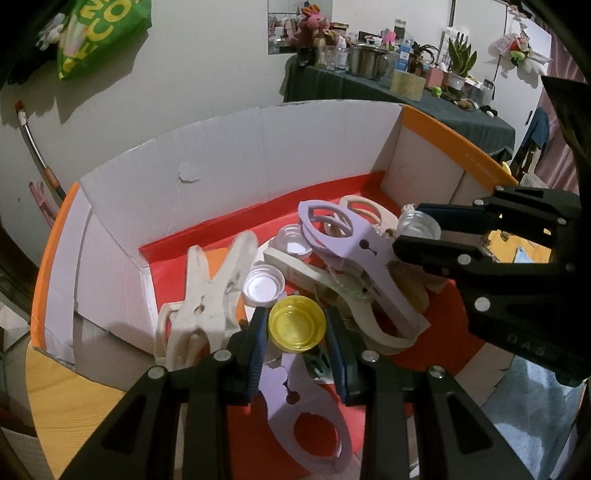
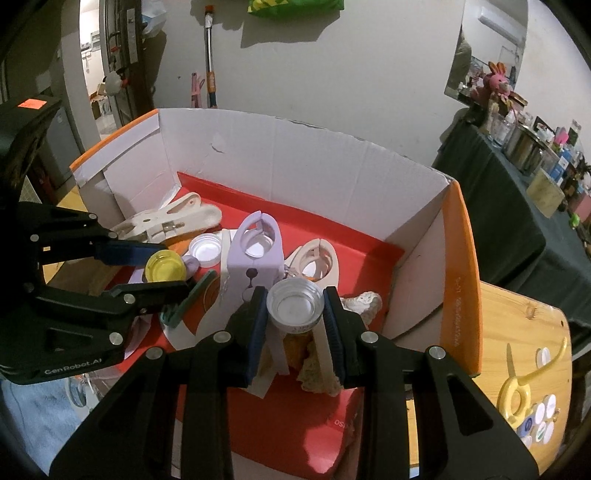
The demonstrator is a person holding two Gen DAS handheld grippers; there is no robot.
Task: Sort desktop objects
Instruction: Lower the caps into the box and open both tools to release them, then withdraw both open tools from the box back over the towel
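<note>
Yellow cap [image 1: 296, 324] pinched in the left gripper [image 1: 296, 334] and clear cap [image 2: 294, 304] clamped in the right gripper [image 2: 294, 317] hang over the box [image 1: 229, 155], where either smooth rim could slip into the clips [image 1: 354, 254].

Green bag [image 1: 99, 33] on wall, pink plush rabbit [image 2: 496, 83], steel pot [image 1: 367, 61]
</note>
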